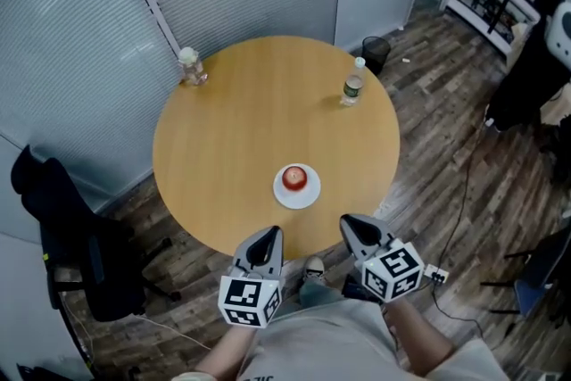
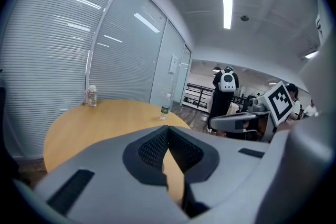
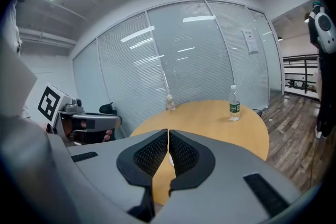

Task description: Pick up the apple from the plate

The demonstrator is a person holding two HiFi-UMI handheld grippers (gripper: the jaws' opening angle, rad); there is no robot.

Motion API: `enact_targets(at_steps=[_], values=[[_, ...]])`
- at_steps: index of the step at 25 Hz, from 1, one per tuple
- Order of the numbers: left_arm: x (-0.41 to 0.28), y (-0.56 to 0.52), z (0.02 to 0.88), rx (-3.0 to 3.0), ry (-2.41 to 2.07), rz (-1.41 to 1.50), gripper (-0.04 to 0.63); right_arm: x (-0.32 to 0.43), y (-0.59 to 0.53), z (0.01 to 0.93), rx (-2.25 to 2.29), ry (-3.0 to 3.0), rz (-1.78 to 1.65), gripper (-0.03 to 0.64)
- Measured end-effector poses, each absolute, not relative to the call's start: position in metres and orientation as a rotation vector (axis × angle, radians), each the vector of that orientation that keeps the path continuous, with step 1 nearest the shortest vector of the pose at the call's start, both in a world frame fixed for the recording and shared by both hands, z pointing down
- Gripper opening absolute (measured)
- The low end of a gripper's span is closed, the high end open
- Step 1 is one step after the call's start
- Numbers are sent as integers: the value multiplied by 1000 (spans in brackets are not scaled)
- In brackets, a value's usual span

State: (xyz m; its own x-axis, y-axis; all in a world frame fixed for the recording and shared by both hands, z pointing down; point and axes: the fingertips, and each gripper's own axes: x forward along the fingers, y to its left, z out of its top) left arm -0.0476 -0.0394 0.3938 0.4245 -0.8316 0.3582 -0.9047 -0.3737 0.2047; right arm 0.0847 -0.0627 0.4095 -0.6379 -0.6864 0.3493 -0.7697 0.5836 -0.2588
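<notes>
A red apple (image 1: 294, 178) sits on a small white plate (image 1: 297, 194) near the front edge of the round wooden table (image 1: 241, 129). My left gripper (image 1: 264, 238) hovers just short of the table's edge, left of the plate, with its jaws shut and nothing between them. My right gripper (image 1: 355, 227) is at the edge to the plate's right, jaws also shut and empty. In both gripper views my own jaws hide the apple; the left gripper (image 2: 167, 132) and right gripper (image 3: 168, 136) show their pads pressed together.
A plastic water bottle (image 1: 353, 86) stands at the table's far right, also seen as the bottle (image 3: 234, 104) and the bottle (image 2: 165, 107). A small jar (image 1: 190, 67) stands at the far left. A black chair (image 1: 71, 236) is at the left; a bin (image 1: 376, 51) lies beyond the table.
</notes>
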Motion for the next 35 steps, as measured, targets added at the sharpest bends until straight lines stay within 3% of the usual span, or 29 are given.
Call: enact_targets(at_steps=[35], values=[[-62, -116, 423, 2353, -1361, 315, 3, 77, -123, 438, 1374, -2439, 651, 32]])
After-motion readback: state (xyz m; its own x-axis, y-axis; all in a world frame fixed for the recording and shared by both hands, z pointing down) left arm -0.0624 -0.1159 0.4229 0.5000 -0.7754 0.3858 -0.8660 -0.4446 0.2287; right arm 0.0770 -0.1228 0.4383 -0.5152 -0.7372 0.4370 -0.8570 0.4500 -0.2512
